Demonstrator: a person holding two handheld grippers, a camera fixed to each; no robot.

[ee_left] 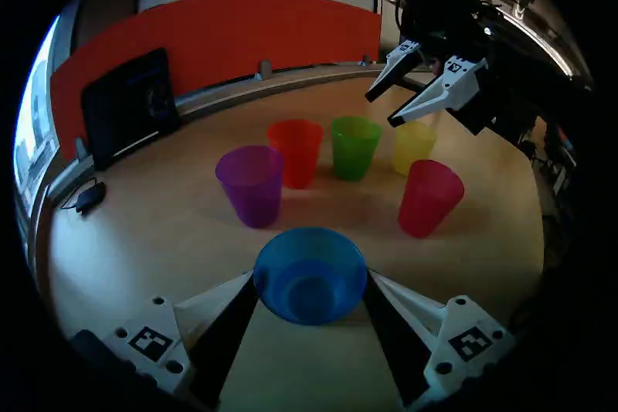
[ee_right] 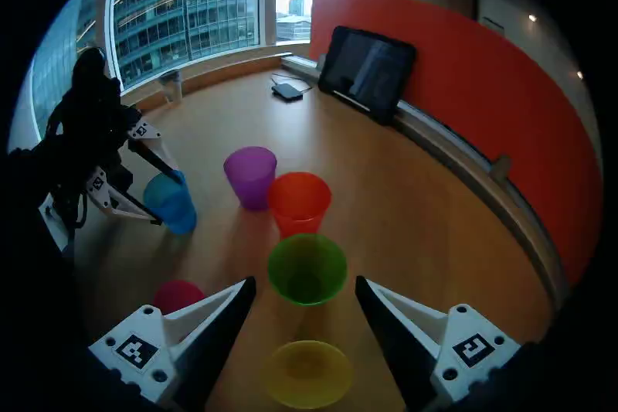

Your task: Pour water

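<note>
Meanwhile, the left gripper (ee_left: 309,277) clamps both fingers on the blue cup (ee_left: 309,292) at the near side of the table (ee_left: 154,257) as the right gripper (ee_right: 304,280), fingers apart and empty, hovers over the yellow cup (ee_right: 307,372), where a hasty tilt or low sweep could spill water or topple neighbouring cups.

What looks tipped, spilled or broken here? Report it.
Nothing stands out. The purple cup, orange cup, green cup, yellow cup, pink cup and blue cup all stand upright; the blue one sits between the fingers of the left gripper. No spill shows on the table.
</note>
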